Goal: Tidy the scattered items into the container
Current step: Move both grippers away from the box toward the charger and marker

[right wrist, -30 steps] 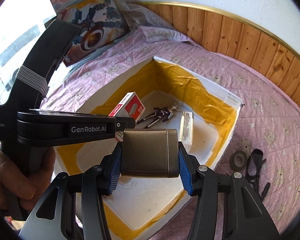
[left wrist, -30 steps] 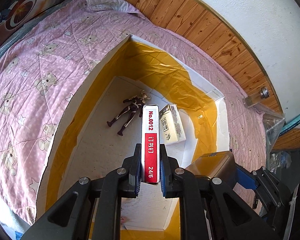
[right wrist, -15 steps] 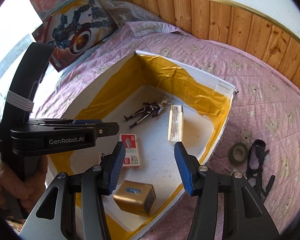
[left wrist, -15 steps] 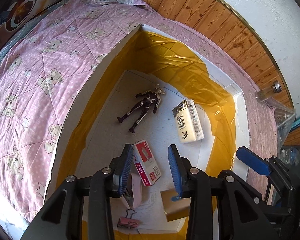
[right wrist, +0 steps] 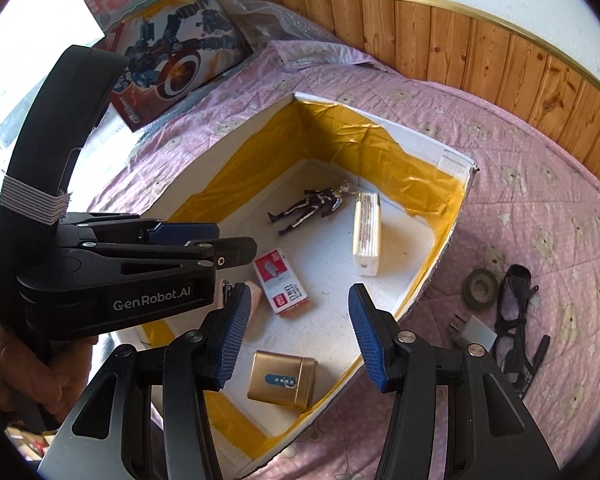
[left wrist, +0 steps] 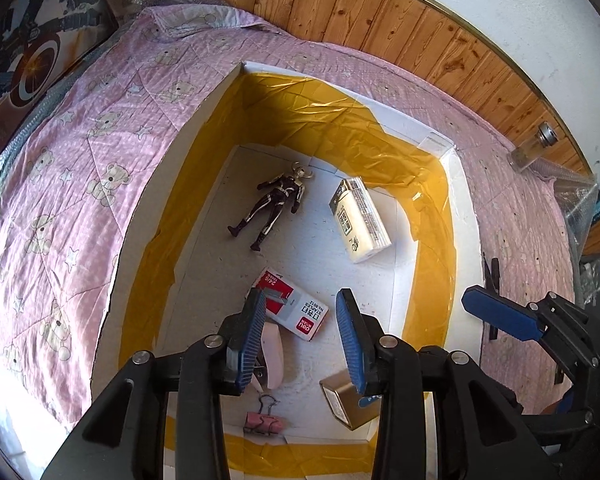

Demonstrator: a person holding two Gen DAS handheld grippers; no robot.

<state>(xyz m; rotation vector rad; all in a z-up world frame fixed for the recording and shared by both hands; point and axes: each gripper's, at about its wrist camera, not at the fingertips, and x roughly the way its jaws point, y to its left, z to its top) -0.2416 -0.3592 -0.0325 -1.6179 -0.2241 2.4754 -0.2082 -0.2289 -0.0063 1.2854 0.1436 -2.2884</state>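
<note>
Above the container (right wrist: 456, 208), a white box lined with glossy yellow film on the pink quilted bed (right wrist: 540, 184), both tools hang with jaws spread and empty: left tool (left wrist: 300, 332), right tool (right wrist: 296, 334). Outside its right wall lie dark glasses (right wrist: 514, 312) and a tape roll (right wrist: 479, 289). I'd judge the glasses light but fragile, best pinched at the frame bridge; the roll stiff, grippable across its rim. Inside rest a smooth gold tin (right wrist: 282, 380), staples box (right wrist: 282, 286) and figure (right wrist: 312, 208).
</note>
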